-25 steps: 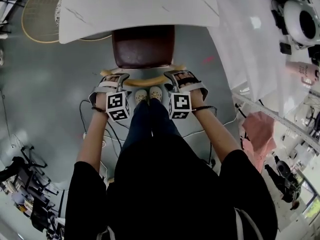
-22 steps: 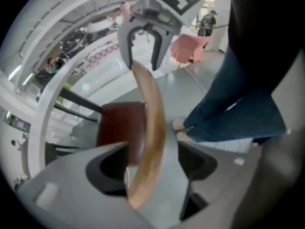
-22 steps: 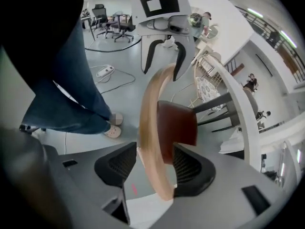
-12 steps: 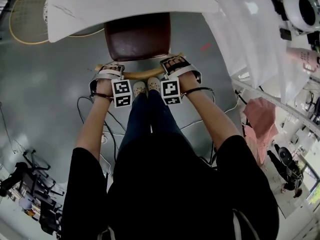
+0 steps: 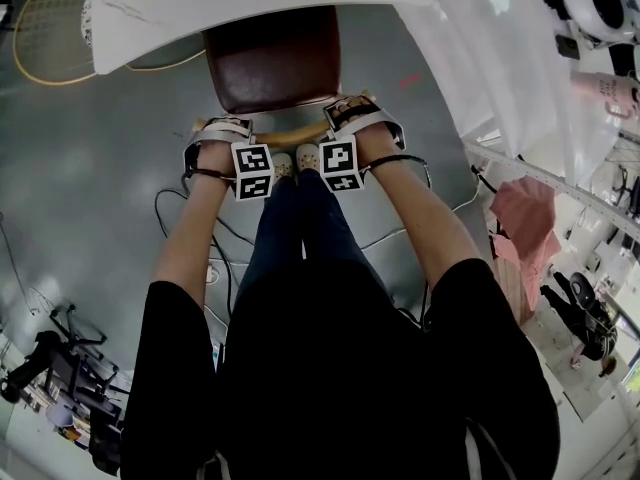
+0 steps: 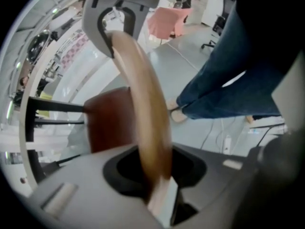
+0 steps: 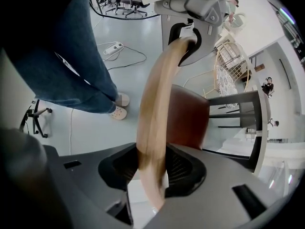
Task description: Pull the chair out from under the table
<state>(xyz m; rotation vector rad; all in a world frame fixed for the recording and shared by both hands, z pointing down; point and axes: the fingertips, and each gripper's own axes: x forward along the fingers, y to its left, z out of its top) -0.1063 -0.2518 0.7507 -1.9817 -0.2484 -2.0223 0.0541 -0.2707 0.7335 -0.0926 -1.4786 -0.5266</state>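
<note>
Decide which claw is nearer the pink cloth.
Right. The right claw, its jaws just closed onto the chair's wooden rail, holds the end toward the pink cloth; the left claw, likewise just closed, holds the far end.

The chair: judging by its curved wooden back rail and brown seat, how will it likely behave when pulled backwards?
The back rail looks like solid wood, so it is probably stiff. Pulled that high up, the chair may tip backwards rather than slide. The smooth grey floor should help it slide.
</note>
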